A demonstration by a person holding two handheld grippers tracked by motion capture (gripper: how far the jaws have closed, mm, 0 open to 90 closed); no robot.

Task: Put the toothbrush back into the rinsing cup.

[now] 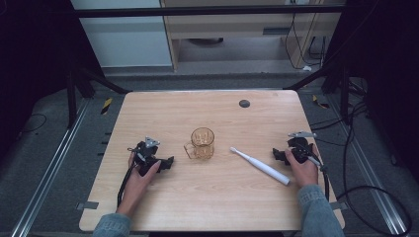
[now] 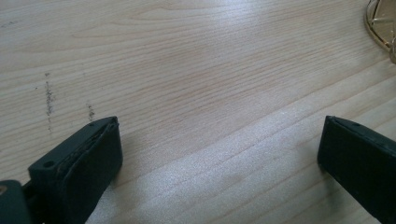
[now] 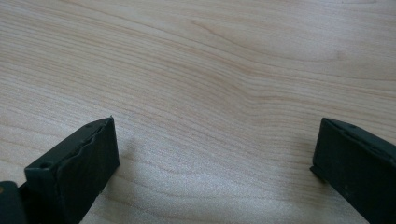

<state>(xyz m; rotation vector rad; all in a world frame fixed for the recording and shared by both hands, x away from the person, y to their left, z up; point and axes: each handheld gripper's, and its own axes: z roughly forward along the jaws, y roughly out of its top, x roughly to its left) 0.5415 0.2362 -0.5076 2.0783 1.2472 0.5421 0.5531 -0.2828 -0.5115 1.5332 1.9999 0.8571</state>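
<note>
An amber glass mug (image 1: pixel 201 143) stands upright near the middle of the wooden table (image 1: pixel 207 197), its handle toward the left front. To its right a white electric toothbrush (image 1: pixel 261 166) lies flat, head toward the mug. My left gripper (image 1: pixel 168 163) rests on the table left of the mug, open, with bare wood between its jaws; the mug's rim (image 2: pixel 383 21) shows at the top right corner of the left gripper view. My right gripper (image 1: pixel 277 154) rests right of the toothbrush, open over bare wood (image 3: pixel 210 93).
A small dark round disc (image 1: pixel 244 103) sits on the table near its far edge. Black frame legs and cables stand on the floor on both sides of the table. Cables trail from both grippers.
</note>
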